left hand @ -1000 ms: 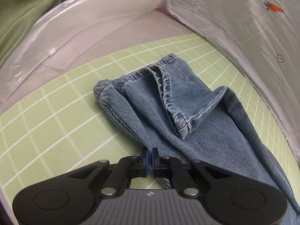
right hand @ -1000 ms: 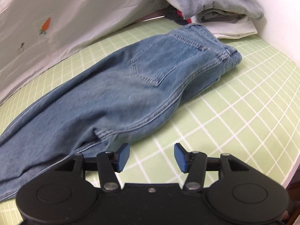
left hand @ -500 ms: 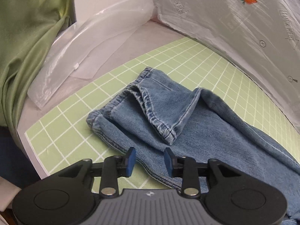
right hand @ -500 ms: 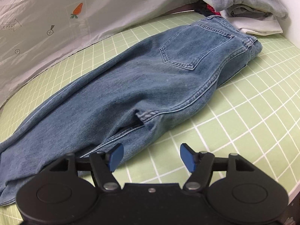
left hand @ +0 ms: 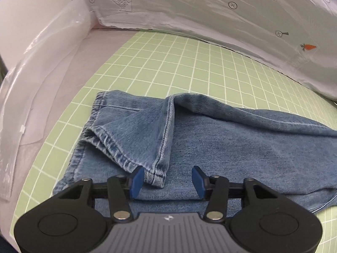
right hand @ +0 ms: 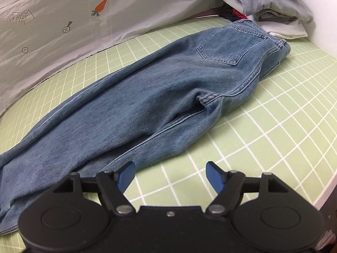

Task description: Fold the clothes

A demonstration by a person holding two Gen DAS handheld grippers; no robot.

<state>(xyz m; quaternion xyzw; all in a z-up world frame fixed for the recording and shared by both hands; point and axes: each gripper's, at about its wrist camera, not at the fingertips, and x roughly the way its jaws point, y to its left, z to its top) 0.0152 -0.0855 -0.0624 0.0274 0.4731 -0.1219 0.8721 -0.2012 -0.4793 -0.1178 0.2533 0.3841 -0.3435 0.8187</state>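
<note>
Lying stretched across the green grid mat [right hand: 273, 126] are the blue jeans [right hand: 147, 105] — waistband up by the folded clothes pile [right hand: 269, 6], one hem flipped back. Left gripper [left hand: 168, 179] hovers over that hem, fingers opening, nothing pinched; right gripper [right hand: 170, 178] is opening too — only mat between its fingers.

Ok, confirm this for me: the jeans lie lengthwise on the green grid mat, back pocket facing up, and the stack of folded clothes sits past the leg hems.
Not quite. The stack of folded clothes sits past the waistband end, not the leg hems; the right wrist view shows it. The rest holds: the jeans lie lengthwise on the green grid mat, back pocket up.
</note>
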